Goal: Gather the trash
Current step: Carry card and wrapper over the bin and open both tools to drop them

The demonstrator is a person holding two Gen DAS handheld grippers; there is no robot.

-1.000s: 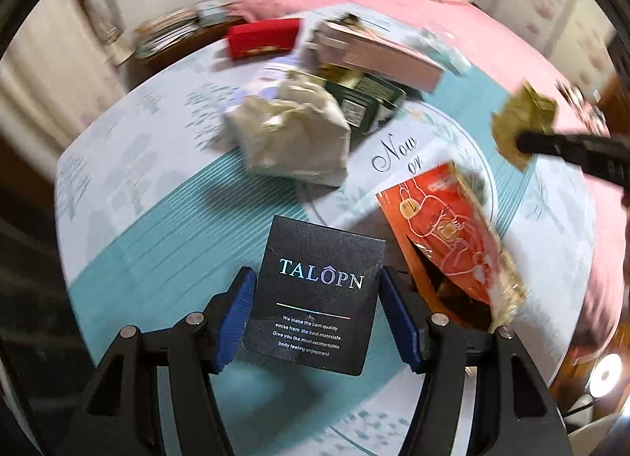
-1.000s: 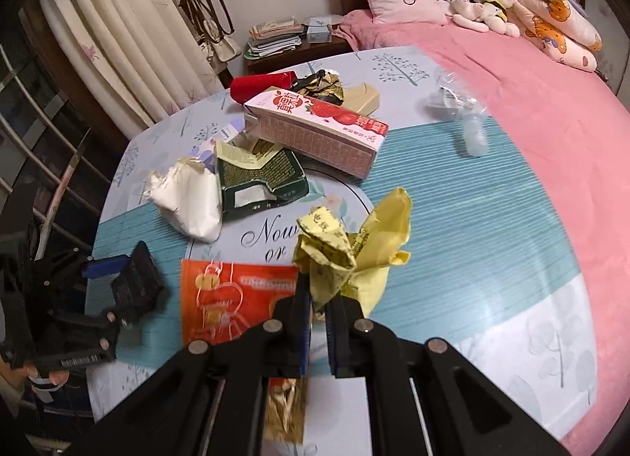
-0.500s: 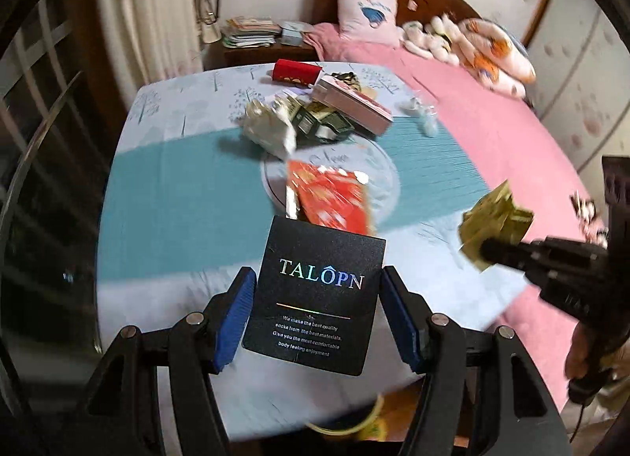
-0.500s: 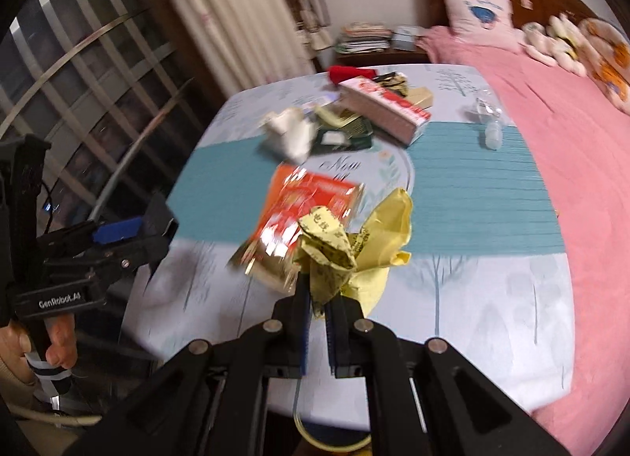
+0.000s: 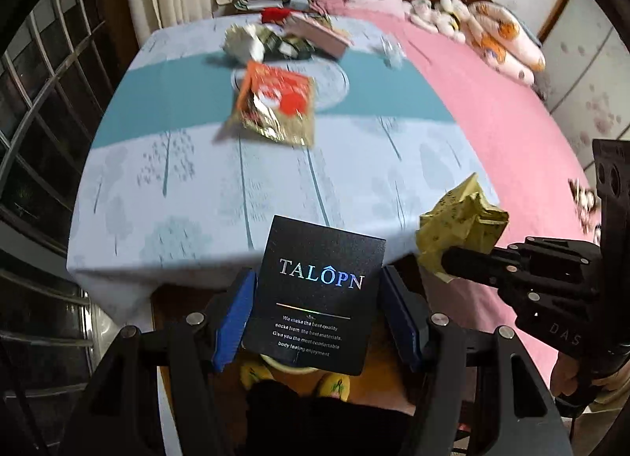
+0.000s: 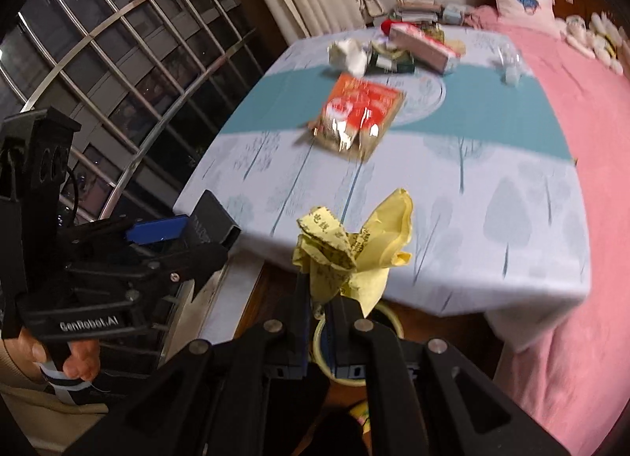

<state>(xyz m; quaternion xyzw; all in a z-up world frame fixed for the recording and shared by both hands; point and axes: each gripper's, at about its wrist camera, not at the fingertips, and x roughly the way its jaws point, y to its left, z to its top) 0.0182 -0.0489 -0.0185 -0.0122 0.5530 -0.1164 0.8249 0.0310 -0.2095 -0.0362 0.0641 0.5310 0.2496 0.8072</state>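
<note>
- The left gripper (image 5: 315,310) clamps a black card printed "TALOPN" (image 5: 319,294) between its blue pads, upright, out past the near edge of the bench (image 5: 197,196)
- The right gripper (image 6: 319,308) is closed tight on a crumpled yellow paper (image 6: 354,247), also held beyond the bench edge
- Below both grippers, a round bin with a pale rim (image 6: 388,314) stands on the wooden floor
- An orange and gold foil packet (image 5: 275,101) lies flat on the bench, mid-cloth
- Farther back sit a crumpled white paper (image 5: 242,42), a dark green box (image 5: 291,48) and a pink carton (image 5: 319,32), close together
- A pink bed (image 5: 492,113) runs along the bench
</note>
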